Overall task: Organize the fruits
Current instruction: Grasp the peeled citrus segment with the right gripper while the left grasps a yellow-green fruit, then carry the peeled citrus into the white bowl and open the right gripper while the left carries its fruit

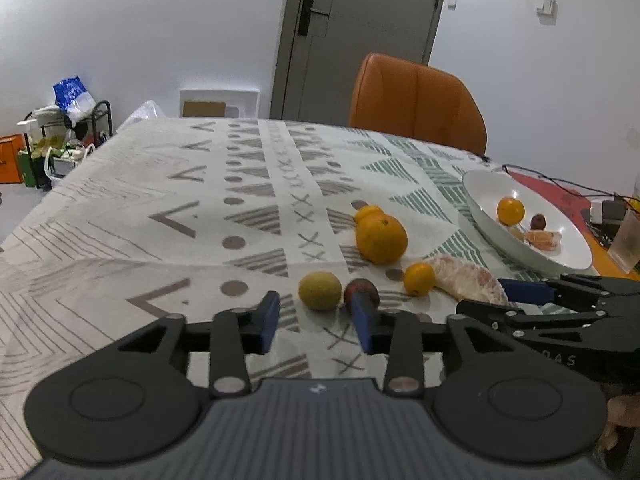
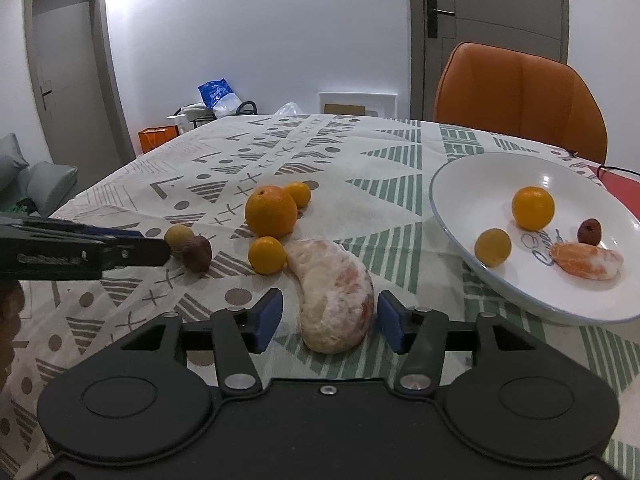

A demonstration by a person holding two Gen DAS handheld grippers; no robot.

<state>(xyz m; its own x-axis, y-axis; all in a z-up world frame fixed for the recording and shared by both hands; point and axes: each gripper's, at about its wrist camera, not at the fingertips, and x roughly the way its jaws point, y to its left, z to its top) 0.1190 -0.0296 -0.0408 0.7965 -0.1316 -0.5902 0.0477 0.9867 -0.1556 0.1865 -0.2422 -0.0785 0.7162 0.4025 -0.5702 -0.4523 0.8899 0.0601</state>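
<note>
Loose fruit lies on the patterned tablecloth (image 2: 384, 196). In the right wrist view a big peeled citrus segment (image 2: 336, 300) sits between the blue pads of my right gripper (image 2: 330, 322); a gap shows at the left pad, so it is open. Beyond lie a large orange (image 2: 271, 211) and two small oranges (image 2: 267, 255) (image 2: 299, 194). My left gripper (image 1: 316, 322) is open and empty. Just ahead of it lies a yellow-green fruit (image 1: 320, 291), and a dark red fruit (image 1: 362, 292) sits at its right fingertip. The white plate (image 2: 448, 184) holds an orange, a small yellow fruit, a dark fruit and a peeled segment.
An orange chair (image 2: 520, 96) stands behind the table's far edge. Past the plate (image 1: 476, 196), cables and a clear cup (image 1: 630, 240) lie on a red mat. A rack with bags (image 1: 68, 132) stands on the floor to the left.
</note>
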